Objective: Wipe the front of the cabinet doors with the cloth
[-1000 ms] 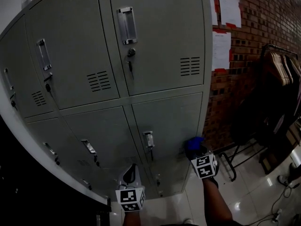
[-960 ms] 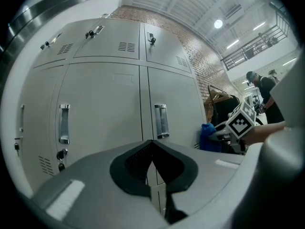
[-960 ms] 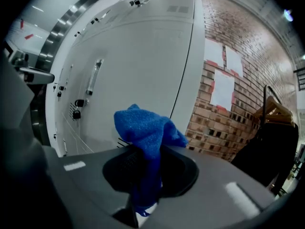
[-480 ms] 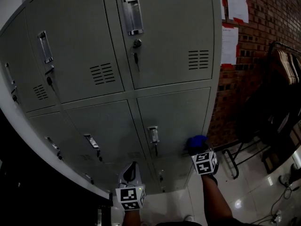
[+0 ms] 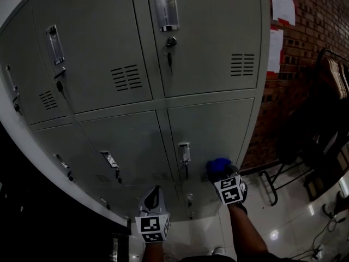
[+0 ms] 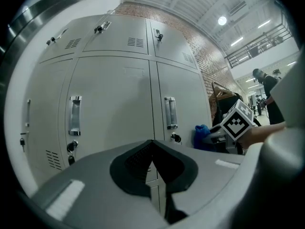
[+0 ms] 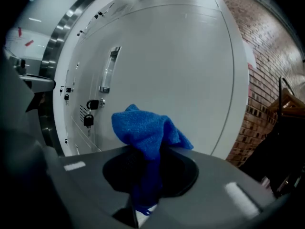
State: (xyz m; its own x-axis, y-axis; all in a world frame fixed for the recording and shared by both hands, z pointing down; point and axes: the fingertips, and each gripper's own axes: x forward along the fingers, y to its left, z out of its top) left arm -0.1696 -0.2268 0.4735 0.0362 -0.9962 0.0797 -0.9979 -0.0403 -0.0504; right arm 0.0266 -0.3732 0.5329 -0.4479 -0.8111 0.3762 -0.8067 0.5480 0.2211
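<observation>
Against a brick wall (image 5: 308,21), a grey metal cabinet (image 5: 152,108) fills most of the head view, two tiers of doors (image 5: 210,37) visible. Each door carries a recessed handle (image 5: 166,7), a lock and a block of vent slots (image 5: 242,64); a key (image 5: 170,59) hangs in the upper right lock. No maker's plate or number is legible on any door. A dark rack (image 5: 332,75) of hangers stands to the right. Paper sheets (image 5: 283,1) with red edges are fixed to the brick; their print is too small to read.

The right gripper (image 7: 145,185) has its fingers pinching a blue cloth (image 7: 147,128), which is held at the lower right door, just right of that door's handle; contact with the panel cannot be confirmed. The left gripper (image 6: 152,161) sits lower, its fingers pressed together on nothing. Each gripper bears a marker cube (image 5: 229,190) in a black-and-white square pattern.
</observation>
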